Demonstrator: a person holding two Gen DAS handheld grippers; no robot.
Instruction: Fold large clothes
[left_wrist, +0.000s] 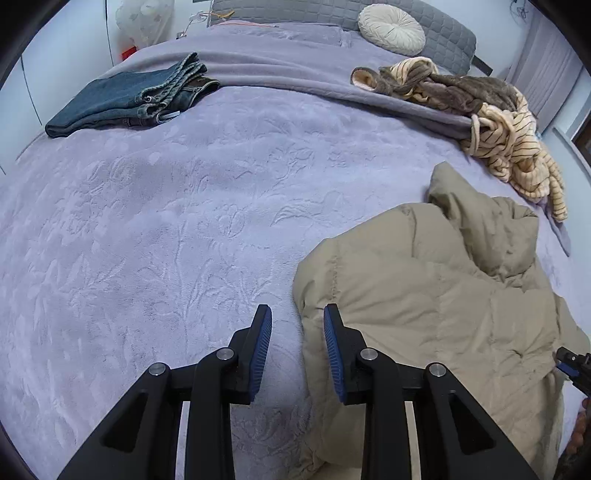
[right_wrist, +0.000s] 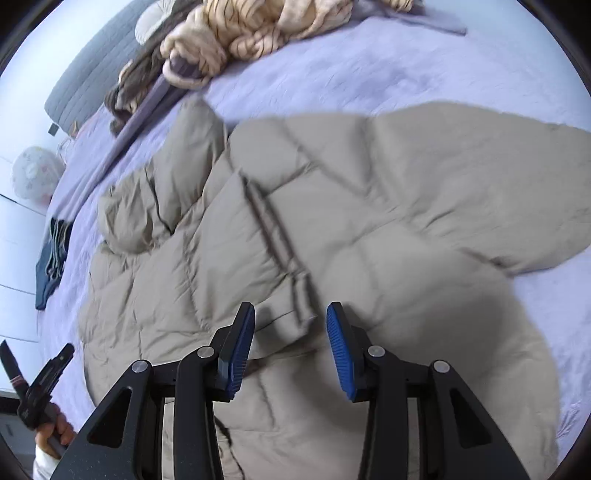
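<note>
A large beige puffer jacket (left_wrist: 436, 310) lies spread on the lilac bed cover (left_wrist: 166, 229). In the right wrist view the jacket (right_wrist: 332, 221) fills the middle, front up, with its dark zipper (right_wrist: 280, 251) running down the centre. My left gripper (left_wrist: 297, 317) is open and empty, just above the cover beside the jacket's left edge. My right gripper (right_wrist: 291, 317) is open and empty, above the jacket's lower front near the zipper end. The left gripper also shows in the right wrist view (right_wrist: 37, 373) at the lower left.
Folded blue jeans (left_wrist: 129, 99) lie at the far left of the bed. A crumpled striped cream and brown garment (left_wrist: 480, 118) lies at the far right. A round cream cushion (left_wrist: 391, 27) leans on the grey headboard (left_wrist: 332, 11).
</note>
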